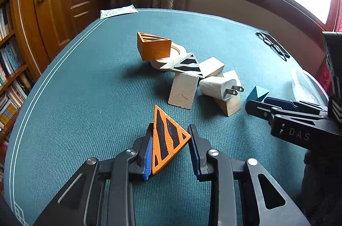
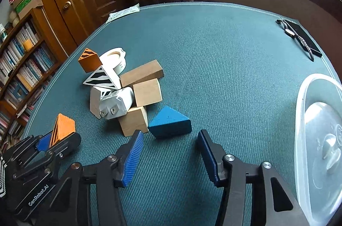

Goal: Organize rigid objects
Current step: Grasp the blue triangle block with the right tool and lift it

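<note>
**On the green cloth: one wedge in your grip, one in front of open jaws**

At the bottom centre of the left wrist view, your left gripper (image 1: 170, 149) is clamped on an orange striped wedge (image 1: 167, 140), which stands on edge between the blue pads. Your right gripper (image 2: 171, 153) stands open at the bottom of its own view; nothing is between its pads, and the blue wedge (image 2: 170, 122) lies on the cloth just beyond the fingertips.

Count the pieces on the table (image 2: 213, 54). Two orange wedges: the held one and a second orange wedge (image 1: 154, 46) leaning on the rim of one white round dish (image 1: 168, 57). One white wedge with black stripes (image 1: 188, 65) rests on top of the pile. Plain wooden blocks: I count three in the right wrist view, one long brown block (image 2: 141, 74), one pale cube (image 2: 148, 94) and one low block (image 2: 133, 124) under the white plug adapter (image 2: 116, 106); a white upright block (image 1: 183, 90) stands beside them. One blue wedge sits alone, right of the pile.

The low block lies just beside your right gripper's left finger, close to the blue wedge.

At the right edge of the right wrist view sits one clear plastic tub (image 2: 303, 119); whether anything lies inside I cannot tell. Far back, a black phone with a cord (image 2: 299, 37) lies upper right, and a printed paper sheet (image 2: 124, 12) lies at the far left edge of the table.
</note>
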Action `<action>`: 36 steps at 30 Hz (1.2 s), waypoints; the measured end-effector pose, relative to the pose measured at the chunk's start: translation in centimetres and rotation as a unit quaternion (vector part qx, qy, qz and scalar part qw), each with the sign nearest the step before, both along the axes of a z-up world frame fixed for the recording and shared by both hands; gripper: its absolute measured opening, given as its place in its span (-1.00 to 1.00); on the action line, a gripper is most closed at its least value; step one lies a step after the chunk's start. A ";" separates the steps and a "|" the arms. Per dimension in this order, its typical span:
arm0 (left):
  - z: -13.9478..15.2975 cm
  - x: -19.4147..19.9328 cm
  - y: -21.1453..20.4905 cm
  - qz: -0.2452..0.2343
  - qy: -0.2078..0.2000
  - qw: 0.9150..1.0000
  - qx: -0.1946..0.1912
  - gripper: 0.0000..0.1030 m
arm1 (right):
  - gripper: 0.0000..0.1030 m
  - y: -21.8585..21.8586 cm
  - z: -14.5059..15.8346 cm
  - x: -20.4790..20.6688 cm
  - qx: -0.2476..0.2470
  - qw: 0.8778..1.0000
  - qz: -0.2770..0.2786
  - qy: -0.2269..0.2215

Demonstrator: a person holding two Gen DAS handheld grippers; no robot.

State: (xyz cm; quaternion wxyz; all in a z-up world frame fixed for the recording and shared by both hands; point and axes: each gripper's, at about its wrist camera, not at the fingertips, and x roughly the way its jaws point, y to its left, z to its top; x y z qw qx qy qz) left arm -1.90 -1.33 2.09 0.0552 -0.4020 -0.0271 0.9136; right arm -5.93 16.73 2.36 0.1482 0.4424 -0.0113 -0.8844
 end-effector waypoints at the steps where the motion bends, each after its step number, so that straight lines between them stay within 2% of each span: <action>1: 0.0 0.0 0.0 -0.001 0.000 1.000 0.000 -0.41 | -0.12 0.0 0.1 -0.1 0.000 1.000 0.000 0.002; 9: 0.2 0.0 0.3 -0.002 0.002 1.000 -0.001 -0.41 | -0.18 0.3 0.5 0.9 -0.006 1.000 0.006 0.013; 20: 1.4 1.2 2.3 -0.023 0.014 1.000 -0.004 -0.41 | -0.18 3.2 2.8 5.0 -0.013 0.999 -0.003 0.045; 28: 2.2 1.7 4.5 -0.046 0.018 0.999 -0.011 -0.41 | -0.18 7.3 4.6 7.5 -0.027 0.996 -0.046 0.074; 36: 3.3 2.1 6.8 -0.068 0.027 0.997 -0.020 -0.41 | -0.18 13.5 5.1 9.2 -0.025 0.988 -0.121 0.087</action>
